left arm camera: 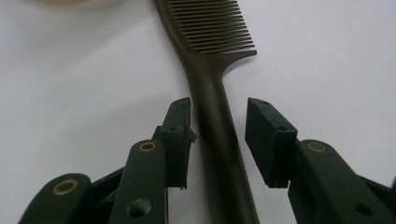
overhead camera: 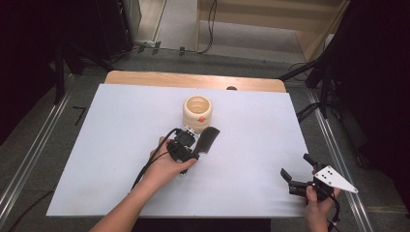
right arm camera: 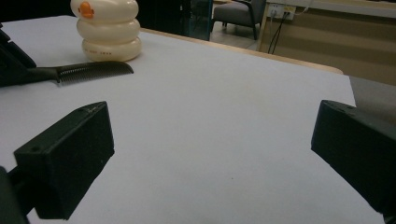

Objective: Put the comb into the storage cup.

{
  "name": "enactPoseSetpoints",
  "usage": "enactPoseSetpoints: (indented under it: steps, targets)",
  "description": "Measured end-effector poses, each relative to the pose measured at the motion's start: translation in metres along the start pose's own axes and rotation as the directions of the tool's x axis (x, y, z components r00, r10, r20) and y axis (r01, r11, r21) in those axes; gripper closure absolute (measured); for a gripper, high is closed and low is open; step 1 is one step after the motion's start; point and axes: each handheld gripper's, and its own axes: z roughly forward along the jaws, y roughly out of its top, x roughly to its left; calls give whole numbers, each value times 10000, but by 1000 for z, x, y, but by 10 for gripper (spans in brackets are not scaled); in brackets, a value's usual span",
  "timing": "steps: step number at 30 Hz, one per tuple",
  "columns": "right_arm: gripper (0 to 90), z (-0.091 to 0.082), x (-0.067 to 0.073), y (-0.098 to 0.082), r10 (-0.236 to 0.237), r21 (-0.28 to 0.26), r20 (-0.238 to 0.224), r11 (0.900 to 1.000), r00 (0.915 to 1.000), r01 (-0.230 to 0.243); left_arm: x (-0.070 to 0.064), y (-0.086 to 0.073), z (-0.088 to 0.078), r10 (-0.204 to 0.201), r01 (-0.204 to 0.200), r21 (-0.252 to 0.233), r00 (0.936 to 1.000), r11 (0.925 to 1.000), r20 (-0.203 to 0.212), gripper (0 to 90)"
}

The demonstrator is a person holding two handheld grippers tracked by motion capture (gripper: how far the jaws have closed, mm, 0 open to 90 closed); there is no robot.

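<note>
A black comb (overhead camera: 210, 137) lies flat on the white table top, teeth toward a cream ribbed cup (overhead camera: 197, 112) with an orange spot. My left gripper (overhead camera: 192, 147), held in a hand, is low over the comb's handle. In the left gripper view the comb (left arm camera: 210, 28) runs up between the jaws. My left gripper (left arm camera: 219, 105) is open around the handle, its left pad (left arm camera: 180, 135) close against it and its right pad (left arm camera: 268, 140) a gap away. At the table's near right, my right gripper (overhead camera: 296, 166) is open and holds nothing.
The white sheet (overhead camera: 121, 145) covers the table, with a wooden strip (overhead camera: 193, 79) at the far edge. From the right gripper view the comb (right arm camera: 93, 71) and the cup (right arm camera: 108, 29) stand far left. Dark stands and cables surround the table.
</note>
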Motion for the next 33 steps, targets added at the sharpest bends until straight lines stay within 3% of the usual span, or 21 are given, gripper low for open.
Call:
enactPoseSetpoints:
  steps: [14,20,33]
  targets:
    - [0,0,0,0,72,32,59,10000,10000,-72,-4,0,5,100,-94,172,9994,9998,-341,650]
    - [0,0,0,0,75,52,107,10000,9999,-76,-7,0,5,321,-302,290,9972,9991,-678,683]
    - [0,1,0,0,120,72,243,9999,9996,-122,-5,0,5,129,-111,279,9979,9995,-635,721]
